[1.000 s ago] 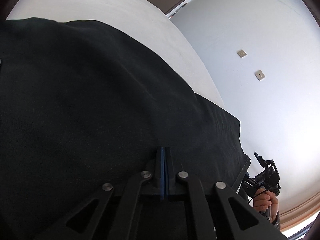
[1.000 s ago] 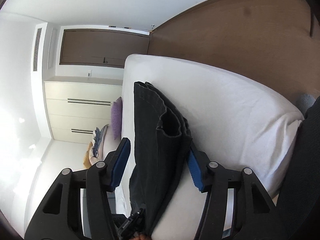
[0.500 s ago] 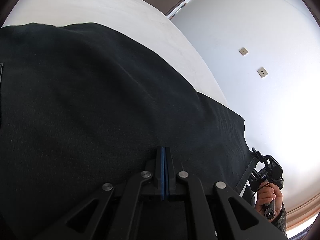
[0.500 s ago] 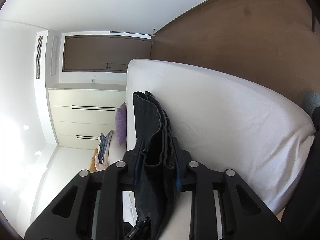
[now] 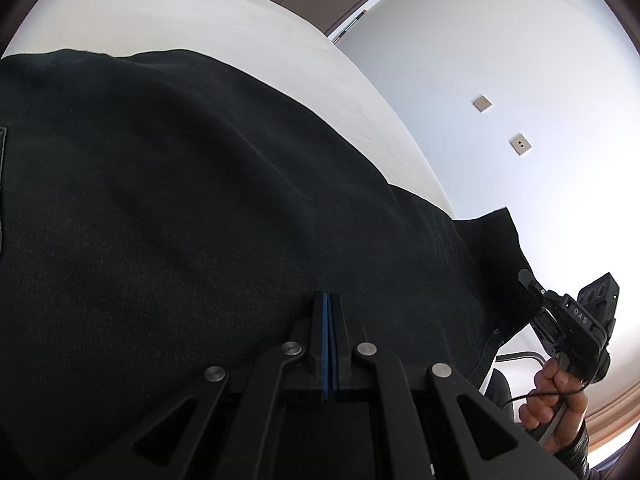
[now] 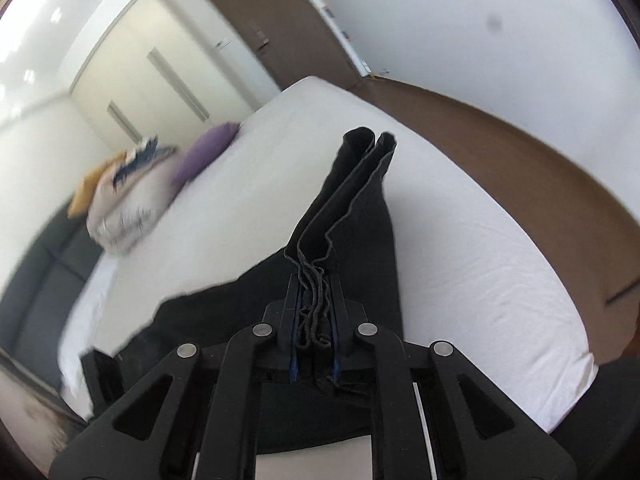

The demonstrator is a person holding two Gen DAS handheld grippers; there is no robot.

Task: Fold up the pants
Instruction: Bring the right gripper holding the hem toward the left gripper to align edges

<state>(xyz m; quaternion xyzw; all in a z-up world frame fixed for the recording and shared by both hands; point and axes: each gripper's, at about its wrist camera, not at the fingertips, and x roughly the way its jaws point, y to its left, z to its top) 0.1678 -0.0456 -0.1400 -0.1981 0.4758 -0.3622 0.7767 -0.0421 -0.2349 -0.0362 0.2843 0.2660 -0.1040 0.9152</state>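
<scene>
Black pants lie spread over the white bed and fill most of the left wrist view. My left gripper is shut, its blue pads together, with the tips pinching the cloth's near edge. At the far right a hand holds my right gripper, which lifts a corner of the pants. In the right wrist view, my right gripper has its jaws closing on several bunched edges of the pants, which trail away across the bed.
A purple pillow and a pile of bedding sit at the bed's far end. Cream wardrobes and a brown door stand behind. Brown floor runs along the bed's right side. Two wall sockets mark the white wall.
My right gripper went from open around the bunched pants to closed on them, then rolled and rose, lifting that corner. My left gripper stayed put and shut.
</scene>
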